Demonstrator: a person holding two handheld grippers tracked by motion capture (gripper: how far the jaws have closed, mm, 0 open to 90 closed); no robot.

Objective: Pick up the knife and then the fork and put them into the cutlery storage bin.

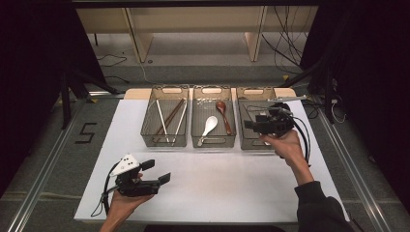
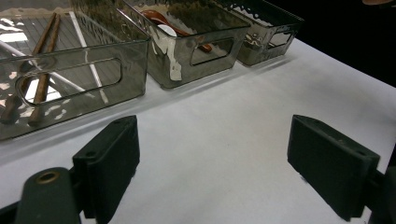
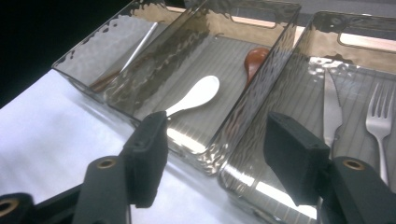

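Observation:
Three smoky clear bins stand in a row at the back of the white table point(image 1: 217, 183). The left bin point(image 1: 164, 143) holds chopsticks point(image 1: 169, 118), some brown and some pale. In the middle bin point(image 1: 213, 144) lie a white spoon point(image 3: 198, 93) and a brown spoon point(image 3: 256, 58). A fork point(image 3: 380, 116) and a knife point(image 3: 331, 105) rest in the right bin point(image 1: 255, 91). My right gripper point(image 1: 249, 121) hovers over the right bin's near end, open, with nothing between its jaws. My left gripper point(image 1: 158, 170) is open above the bare table at the front left, also with nothing in it.
Beyond the table's far edge are a floor with cables and wooden furniture legs. Dark stands flank the table on both sides. A wide stretch of white tabletop point(image 2: 261, 93) lies between the bins and the front edge.

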